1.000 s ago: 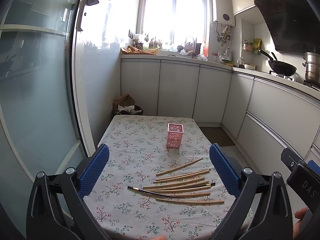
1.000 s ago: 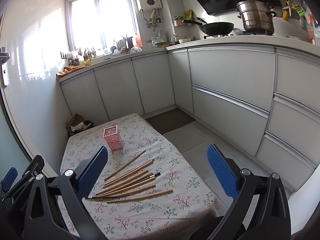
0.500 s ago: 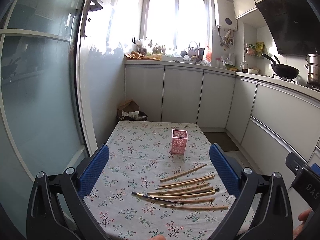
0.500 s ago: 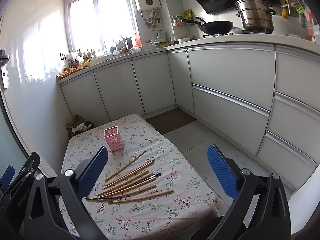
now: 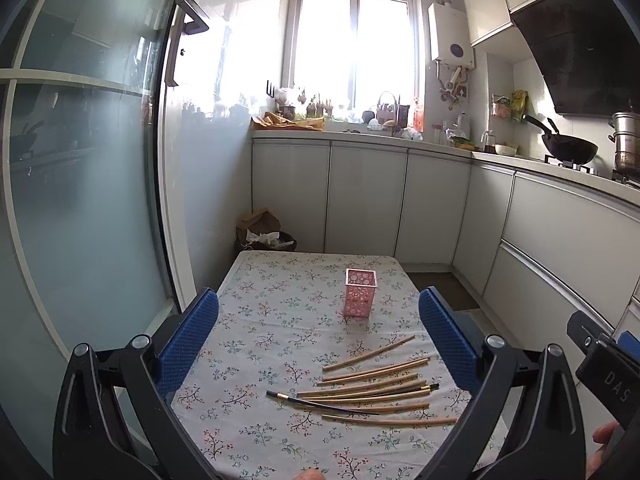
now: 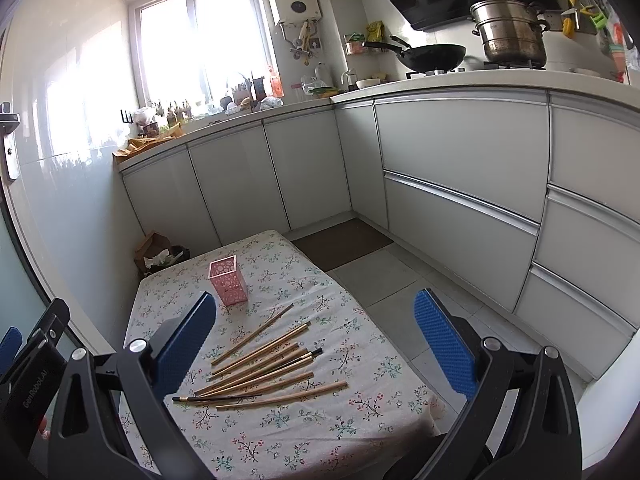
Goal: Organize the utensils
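From the left wrist, the left gripper (image 5: 318, 334) is held above the near end of a small table (image 5: 256, 320) spread with a floral cloth, its two blue-padded fingers (image 5: 188, 342) spread wide with nothing between them. A pink perforated holder (image 5: 360, 293) stands upright toward the far middle of the cloth, with nothing visible inside it. Nearer the camera and to the right, a loose fan of wooden chopsticks (image 5: 376, 376) lies flat on the cloth, well apart from the holder. One dark chopstick (image 5: 316, 401) crosses the near side of the fan, its tip pointing left. At the right edge part of the right gripper's black body shows, and a fingertip of the person's hand (image 5: 604, 438) below it. Beyond the table are white cabinets, a bright window, a wok (image 5: 570, 148) and a steel pot (image 5: 626, 148) on the stove.

From the right wrist, the right gripper (image 6: 316, 340) likewise hangs over the table – blue pads (image 6: 444, 346) far apart, gripping nothing. The chopsticks (image 6: 268, 360) lie between and below the fingers in this view, not touched by them, while the pink holder (image 6: 228, 282) stands beyond the left pad. The dark chopstick (image 6: 216, 399) lies at the fan's near left. The left gripper's body shows at the left edge
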